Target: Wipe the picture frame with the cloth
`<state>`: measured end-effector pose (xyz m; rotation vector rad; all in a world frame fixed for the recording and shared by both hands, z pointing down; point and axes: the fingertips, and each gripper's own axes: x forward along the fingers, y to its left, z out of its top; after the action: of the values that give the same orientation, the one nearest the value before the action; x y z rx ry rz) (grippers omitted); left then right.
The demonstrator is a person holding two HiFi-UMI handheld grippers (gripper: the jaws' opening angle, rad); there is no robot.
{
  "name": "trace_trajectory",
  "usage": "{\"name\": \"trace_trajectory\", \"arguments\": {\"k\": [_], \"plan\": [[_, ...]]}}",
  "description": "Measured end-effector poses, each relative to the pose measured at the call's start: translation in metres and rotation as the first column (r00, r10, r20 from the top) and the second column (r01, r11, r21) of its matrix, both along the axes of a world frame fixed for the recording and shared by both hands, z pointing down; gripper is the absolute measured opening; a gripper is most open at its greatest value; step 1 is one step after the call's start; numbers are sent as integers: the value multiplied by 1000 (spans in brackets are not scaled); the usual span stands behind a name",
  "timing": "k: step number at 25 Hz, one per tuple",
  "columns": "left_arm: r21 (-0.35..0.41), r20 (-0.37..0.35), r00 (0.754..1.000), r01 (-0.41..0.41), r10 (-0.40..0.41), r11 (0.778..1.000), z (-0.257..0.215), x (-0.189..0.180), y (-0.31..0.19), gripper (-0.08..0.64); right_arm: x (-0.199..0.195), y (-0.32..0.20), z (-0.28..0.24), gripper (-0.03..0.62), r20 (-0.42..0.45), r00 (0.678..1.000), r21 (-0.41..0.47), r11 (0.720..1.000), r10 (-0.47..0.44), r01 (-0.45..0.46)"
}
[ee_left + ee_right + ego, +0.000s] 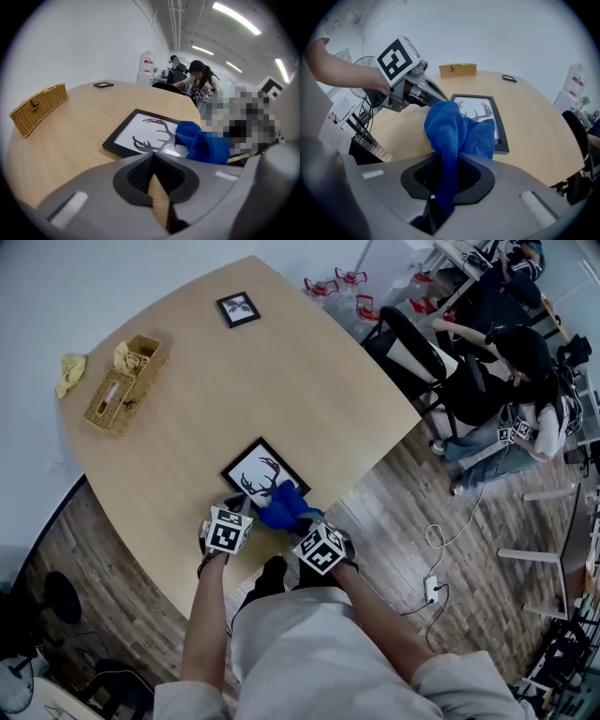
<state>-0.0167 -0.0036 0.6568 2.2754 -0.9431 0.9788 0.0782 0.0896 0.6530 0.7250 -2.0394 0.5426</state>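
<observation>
The frame (265, 475) is laid flat near the table (281, 371) edge; the cloth (457, 131) is clamped in the jaws of the right gripper (443, 187) and rests on the frame's corner. The jaws of the left gripper (157, 180) are held together, empty. The cloth should be pressed flat and drawn across in overlapping strokes.

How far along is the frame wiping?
Done: the cloth is picked up, clamped in the right gripper. In hand: it rests on the near corner of the picture frame. Left: most of it lies uncovered; whether it's wiped, I cannot tell. The left gripper is shut and empty.
</observation>
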Motion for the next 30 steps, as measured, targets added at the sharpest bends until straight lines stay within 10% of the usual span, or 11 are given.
{"name": "trace_trajectory", "arguments": {"k": [17,30], "plan": [[46,-19,998,53,-52,998,-37,-10,8,52,73,11,-49,54,-34,982,72,980,187,-184],[134,-146,970,214,-194,968,-100,-34,28,52,64,-33,-102,54,175,925,148,920,337,-363]]}}
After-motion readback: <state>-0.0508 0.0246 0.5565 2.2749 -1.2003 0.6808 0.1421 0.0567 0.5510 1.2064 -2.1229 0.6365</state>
